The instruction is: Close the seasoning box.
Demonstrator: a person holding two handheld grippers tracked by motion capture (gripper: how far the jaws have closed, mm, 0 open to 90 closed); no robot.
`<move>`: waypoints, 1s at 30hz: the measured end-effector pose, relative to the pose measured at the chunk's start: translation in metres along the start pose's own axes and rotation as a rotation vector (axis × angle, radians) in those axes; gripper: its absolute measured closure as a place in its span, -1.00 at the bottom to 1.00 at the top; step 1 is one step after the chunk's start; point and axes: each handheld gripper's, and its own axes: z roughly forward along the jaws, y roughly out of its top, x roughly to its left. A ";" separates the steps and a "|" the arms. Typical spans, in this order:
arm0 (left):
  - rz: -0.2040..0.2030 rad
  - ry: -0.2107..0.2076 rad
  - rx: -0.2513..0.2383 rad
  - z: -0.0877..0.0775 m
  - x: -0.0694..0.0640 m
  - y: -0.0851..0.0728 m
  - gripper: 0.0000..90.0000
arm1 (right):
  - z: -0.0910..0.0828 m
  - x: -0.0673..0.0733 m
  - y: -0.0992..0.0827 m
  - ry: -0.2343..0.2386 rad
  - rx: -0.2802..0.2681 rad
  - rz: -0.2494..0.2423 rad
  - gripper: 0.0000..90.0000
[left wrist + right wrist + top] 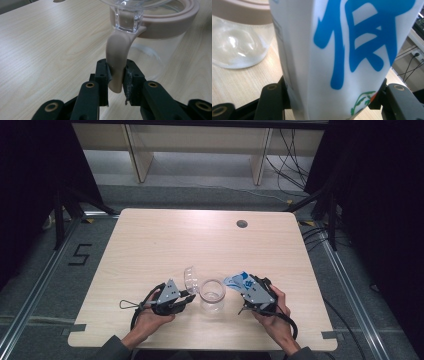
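Observation:
A clear jar [212,296] with a beige rim [170,25] stands near the table's front edge, between the two grippers. Its clear lid [190,279] is swung open to the left. In the left gripper view a beige tab [117,57] hangs down from the lid's hinge, and my left gripper [117,82] is shut on its lower end. My left gripper [189,297] sits just left of the jar. My right gripper [245,287] is shut on a white packet [342,50] with blue lettering, tilted towards the jar [237,47] from the right.
The wooden table [175,235] has a round cable hole [242,224] at the back right. Dark curtains flank the table, and cables lie on the floor behind it at the right.

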 end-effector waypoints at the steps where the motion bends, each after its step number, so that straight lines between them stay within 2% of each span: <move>1: -0.008 -0.005 -0.005 0.000 0.000 0.000 0.66 | 0.000 0.002 0.000 -0.002 -0.002 0.009 -0.03; 2: -0.008 -0.005 -0.005 0.000 0.000 0.000 0.66 | 0.000 0.002 0.000 -0.002 -0.002 0.009 -0.03; 3: -0.002 -0.001 0.000 0.000 0.000 0.000 0.66 | 0.001 0.002 0.001 -0.010 -0.001 -0.023 -0.03; 5: -0.008 -0.005 -0.005 0.000 0.000 0.000 0.66 | 0.000 0.003 0.001 -0.016 0.003 -0.016 -0.03; 9: -0.002 -0.001 0.002 0.000 0.000 0.000 0.66 | 0.001 0.005 0.003 -0.032 0.010 -0.068 -0.03; 11: -0.003 -0.002 0.001 0.000 0.000 0.000 0.66 | 0.000 0.006 0.004 -0.071 0.017 -0.107 -0.03; 14: -0.005 -0.003 -0.002 0.000 -0.001 0.000 0.66 | 0.001 0.006 0.005 -0.076 0.017 -0.115 -0.03; 15: 0.006 -0.005 0.001 0.000 0.000 0.000 0.66 | 0.001 0.005 0.005 -0.081 0.014 -0.132 -0.03; 19: -0.005 -0.003 -0.003 0.000 -0.001 0.000 0.66 | 0.000 0.006 0.006 -0.095 0.024 -0.147 -0.03; 21: 0.003 -0.007 -0.002 0.000 0.000 0.000 0.66 | -0.001 0.005 0.007 -0.106 0.025 -0.189 -0.03; 22: 0.008 -0.003 0.003 0.000 0.001 0.000 0.66 | 0.000 0.006 0.007 -0.084 0.030 -0.185 -0.03; 23: -0.007 -0.004 0.003 0.000 0.000 0.000 0.66 | -0.001 0.007 0.007 -0.100 0.027 -0.170 -0.03; 25: -0.016 -0.004 0.003 0.000 -0.001 0.000 0.66 | 0.000 0.007 0.007 -0.096 0.027 -0.169 -0.03; 28: 0.000 -0.002 0.002 0.000 0.000 0.000 0.66 | 0.000 0.007 0.007 -0.102 0.031 -0.170 -0.03; 30: -0.007 -0.006 0.000 0.000 -0.001 0.000 0.66 | 0.000 0.007 0.007 -0.103 0.031 -0.170 -0.03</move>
